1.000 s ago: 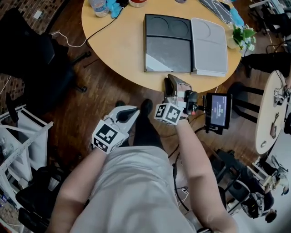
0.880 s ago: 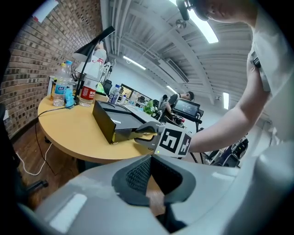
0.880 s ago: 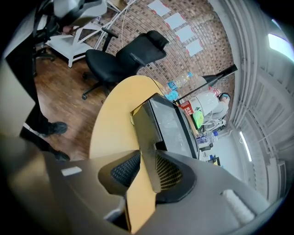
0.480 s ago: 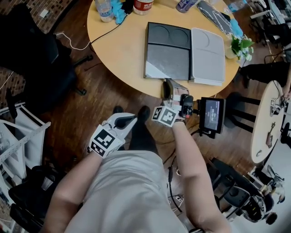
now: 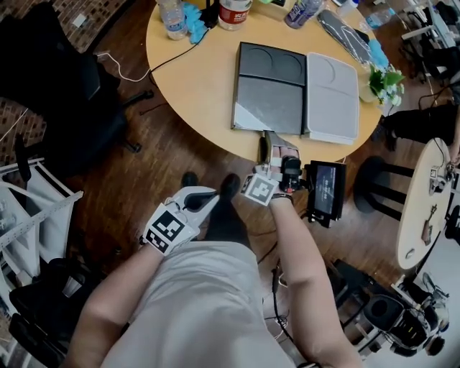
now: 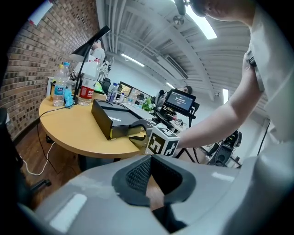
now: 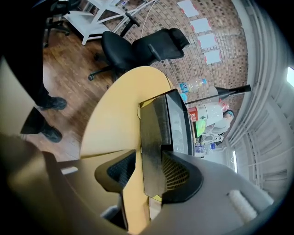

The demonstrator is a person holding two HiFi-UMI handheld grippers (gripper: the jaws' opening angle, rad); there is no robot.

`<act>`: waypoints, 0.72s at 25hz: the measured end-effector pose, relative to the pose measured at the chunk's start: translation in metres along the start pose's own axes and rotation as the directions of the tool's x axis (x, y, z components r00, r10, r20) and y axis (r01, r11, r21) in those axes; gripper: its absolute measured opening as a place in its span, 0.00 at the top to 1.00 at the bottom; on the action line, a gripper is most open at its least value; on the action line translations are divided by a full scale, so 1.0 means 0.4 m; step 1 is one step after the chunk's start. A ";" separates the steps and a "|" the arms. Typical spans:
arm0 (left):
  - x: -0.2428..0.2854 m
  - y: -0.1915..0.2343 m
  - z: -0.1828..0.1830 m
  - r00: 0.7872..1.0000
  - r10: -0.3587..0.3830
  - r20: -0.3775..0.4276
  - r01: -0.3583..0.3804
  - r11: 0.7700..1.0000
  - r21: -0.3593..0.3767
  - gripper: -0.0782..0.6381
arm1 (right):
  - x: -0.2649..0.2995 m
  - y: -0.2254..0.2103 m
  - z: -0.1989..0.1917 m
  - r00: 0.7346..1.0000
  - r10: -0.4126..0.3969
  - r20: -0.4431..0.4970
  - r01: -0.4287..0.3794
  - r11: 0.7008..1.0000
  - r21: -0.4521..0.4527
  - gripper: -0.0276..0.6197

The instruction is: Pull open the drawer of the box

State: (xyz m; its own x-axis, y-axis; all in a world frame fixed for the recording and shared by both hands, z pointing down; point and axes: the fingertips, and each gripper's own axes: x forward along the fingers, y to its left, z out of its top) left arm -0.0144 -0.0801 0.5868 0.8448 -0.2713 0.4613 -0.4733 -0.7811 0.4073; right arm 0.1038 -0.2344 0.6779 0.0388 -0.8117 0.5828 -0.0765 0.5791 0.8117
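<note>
A flat box with a dark part (image 5: 269,86) and a white part (image 5: 333,86) lies on the round wooden table (image 5: 194,79). My right gripper (image 5: 277,144) is at the table's near edge, against the box's front. In the right gripper view its jaws (image 7: 147,170) stand astride the dark front wall of the box (image 7: 158,133). They have just been opening: the right pad lies close to the wall and the left pad stands off it. My left gripper (image 5: 205,195) hangs lower, over the floor by my legs, tips together (image 6: 150,160) and holding nothing.
Bottles (image 5: 171,16), a red-labelled tub (image 5: 234,13) and a potted plant (image 5: 382,79) stand along the table's far side, and a cable (image 5: 133,68) runs off its left edge. A black office chair (image 5: 65,93) and a white rack (image 5: 29,215) are at the left. A second table (image 5: 424,201) is on the right.
My right gripper has rolled at the table's edge, and the small screen mounted on it now faces more edge-on. The left gripper has hardly moved. The head view has shifted slightly.
</note>
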 end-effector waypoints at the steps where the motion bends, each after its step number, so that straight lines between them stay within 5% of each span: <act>1: -0.001 -0.003 -0.002 1.000 -0.001 -0.002 0.001 1.000 0.001 0.88 | 0.001 0.001 0.000 1.000 -0.001 0.000 0.001 1.000 -0.001 0.70; 14: -0.005 -0.018 -0.001 1.000 0.007 0.012 -0.007 1.000 -0.010 0.88 | -0.035 -0.001 0.008 0.978 0.209 -0.003 -0.209 0.977 0.045 0.70; 18: -0.012 -0.010 0.006 1.000 0.014 0.024 -0.014 1.000 -0.015 0.88 | -0.046 0.009 0.001 0.982 0.186 0.000 -0.186 0.982 0.033 0.71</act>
State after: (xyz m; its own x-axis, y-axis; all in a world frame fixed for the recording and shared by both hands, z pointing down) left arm -0.0160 -0.0772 0.5811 0.8436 -0.2959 0.4480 -0.4887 -0.7688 0.4124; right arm 0.1022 -0.2174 0.6702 0.0242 -0.6895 0.7239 -0.1155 0.7173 0.6871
